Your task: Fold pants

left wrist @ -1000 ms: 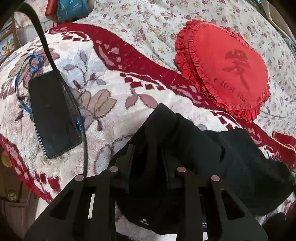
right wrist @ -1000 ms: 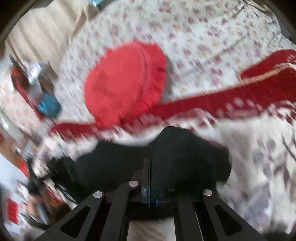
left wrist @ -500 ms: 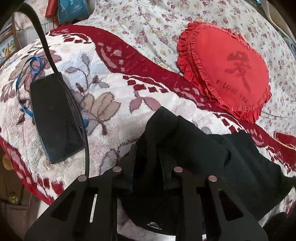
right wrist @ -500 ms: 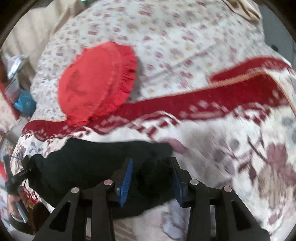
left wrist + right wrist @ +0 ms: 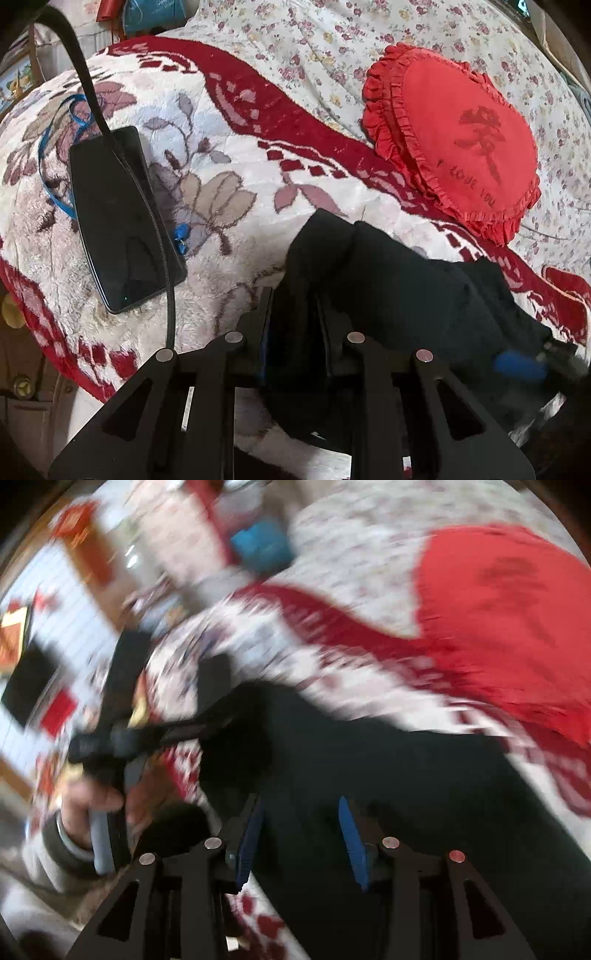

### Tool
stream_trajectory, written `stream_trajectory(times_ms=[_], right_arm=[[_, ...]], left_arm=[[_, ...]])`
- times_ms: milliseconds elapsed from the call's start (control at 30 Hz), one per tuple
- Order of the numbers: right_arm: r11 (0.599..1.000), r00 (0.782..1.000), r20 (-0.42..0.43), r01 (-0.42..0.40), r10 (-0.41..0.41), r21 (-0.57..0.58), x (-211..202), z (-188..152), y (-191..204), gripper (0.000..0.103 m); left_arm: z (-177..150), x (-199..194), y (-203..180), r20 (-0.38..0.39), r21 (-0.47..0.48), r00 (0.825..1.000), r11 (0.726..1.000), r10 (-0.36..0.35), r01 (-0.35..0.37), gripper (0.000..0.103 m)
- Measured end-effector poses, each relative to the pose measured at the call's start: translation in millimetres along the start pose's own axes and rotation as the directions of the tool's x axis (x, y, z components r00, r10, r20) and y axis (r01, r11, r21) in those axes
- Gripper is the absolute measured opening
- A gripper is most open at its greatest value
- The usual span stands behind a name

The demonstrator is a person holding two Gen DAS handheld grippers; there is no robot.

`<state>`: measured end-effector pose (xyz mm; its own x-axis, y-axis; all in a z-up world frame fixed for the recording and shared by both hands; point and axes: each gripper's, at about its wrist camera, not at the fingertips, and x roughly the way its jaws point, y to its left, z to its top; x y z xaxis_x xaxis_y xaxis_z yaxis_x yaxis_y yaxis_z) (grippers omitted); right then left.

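Black pants (image 5: 406, 288) lie bunched on a red and white floral blanket (image 5: 229, 147). My left gripper (image 5: 293, 317) is shut on a fold of the pants at their left end. In the blurred right wrist view the pants (image 5: 388, 775) spread under my right gripper (image 5: 301, 834), whose blue-padded jaws stand apart over the cloth, gripping nothing. The right gripper's blue pad (image 5: 517, 363) shows at the pants' right end in the left wrist view. The left gripper and the hand holding it (image 5: 92, 797) show at the left of the right wrist view.
A black phone (image 5: 118, 218) with a black cable and blue cord lies on the blanket at left. A red heart-shaped frilled cushion (image 5: 454, 144) sits on the floral sheet behind the pants; it also shows in the right wrist view (image 5: 509, 620). The bed's edge drops off at lower left.
My right gripper has opened, let go of the pants, and swung round toward the left gripper. The left gripper keeps its hold and has barely moved.
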<state>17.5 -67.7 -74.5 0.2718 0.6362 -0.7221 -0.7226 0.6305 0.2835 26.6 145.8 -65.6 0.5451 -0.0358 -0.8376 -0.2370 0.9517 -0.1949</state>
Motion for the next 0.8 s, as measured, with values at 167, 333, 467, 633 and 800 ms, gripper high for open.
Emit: stream_trajectory(times_ms=[167,333,467,633,800], right_arm=[[0.999,0.997,-0.074,-0.026,0.022,-0.045,35.1,-7.4,23.4,0.041],[0.995,0.996,-0.065,-0.061,0.056,-0.079,22.3,-13.4,36.3,0.049],[0.995,0.996,-0.081,-0.042,0.035,-0.086,35.8,-6.0,45.3,0.049],[0.995,0.989,-0.117,-0.086,0.091,0.048,66.7,-14.5,35.9,0.051],[0.997,0.994,-0.075,-0.073,0.075,0.037,41.3,-7.9,31.8,0.050]], left_arm=[[-2.0,6.9,5.3,-0.003,-0.010,1.000,1.000,-0.009,0.009,0.020],[12.1,2.7,6.1,0.008,0.003,1.000,1.000,-0.023,0.023,0.020],[26.3,-11.8,7.6,0.100,0.022,0.992,0.996,0.078,-0.081,0.013],[22.2,-12.4,27.5,0.040,-0.027,0.999,0.999,0.028,-0.027,0.013],[9.2,-20.5,30.1,0.016,-0.040,1.000,0.999,0.019,-0.018,0.013]])
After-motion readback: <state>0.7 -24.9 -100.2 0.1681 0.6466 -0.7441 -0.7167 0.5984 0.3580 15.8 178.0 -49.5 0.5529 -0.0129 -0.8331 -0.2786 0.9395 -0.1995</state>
